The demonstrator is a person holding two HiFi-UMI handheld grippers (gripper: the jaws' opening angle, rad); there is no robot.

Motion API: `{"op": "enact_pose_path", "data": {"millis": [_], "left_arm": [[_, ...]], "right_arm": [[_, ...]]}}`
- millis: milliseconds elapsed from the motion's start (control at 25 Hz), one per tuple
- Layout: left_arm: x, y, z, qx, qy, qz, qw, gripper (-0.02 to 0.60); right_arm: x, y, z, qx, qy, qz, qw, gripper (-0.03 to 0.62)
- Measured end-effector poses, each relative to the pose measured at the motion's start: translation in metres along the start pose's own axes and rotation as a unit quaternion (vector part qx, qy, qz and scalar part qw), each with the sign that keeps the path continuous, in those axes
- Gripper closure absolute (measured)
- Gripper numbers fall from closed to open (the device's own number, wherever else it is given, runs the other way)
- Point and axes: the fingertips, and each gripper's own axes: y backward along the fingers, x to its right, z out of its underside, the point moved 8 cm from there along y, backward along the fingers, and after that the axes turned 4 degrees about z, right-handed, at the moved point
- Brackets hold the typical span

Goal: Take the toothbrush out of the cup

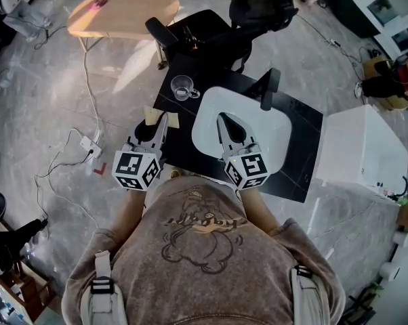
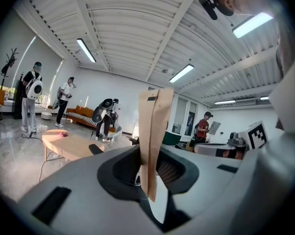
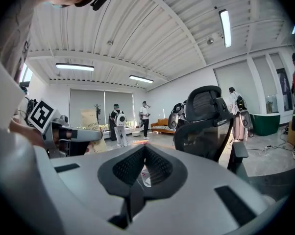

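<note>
A clear glass cup (image 1: 184,88) stands on the black table (image 1: 299,161), beyond both grippers; I see no toothbrush in it. My left gripper (image 1: 162,122) is shut on a flat tan cardboard toothbrush packet (image 1: 154,116) at the table's left edge. In the left gripper view the packet (image 2: 155,126) stands upright between the pads of the left gripper (image 2: 150,153). My right gripper (image 1: 222,118) is shut and empty, over a white tray (image 1: 272,137). In the right gripper view the right gripper (image 3: 145,151) has its tips together, and the packet (image 3: 91,124) shows at the left.
A black office chair (image 1: 258,9) stands behind the table, and its armrest (image 1: 268,90) reaches over the tray's far edge. A wooden oval table (image 1: 123,12) is at the far left, a white cabinet (image 1: 363,154) at the right. Cables and a power strip (image 1: 90,144) lie on the floor. Several people stand in the background.
</note>
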Motion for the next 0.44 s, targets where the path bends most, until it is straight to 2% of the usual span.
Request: {"op": "enact_pose_path", "data": {"millis": [440], "left_arm": [[0.0007, -0.0006, -0.0054, -0.003, 0.000, 0.004, 1.0000, 0.486]], "right_arm": [[-0.0017, 0.0022, -0.0032, -0.001, -0.001, -0.002, 1.000, 0.577]]}}
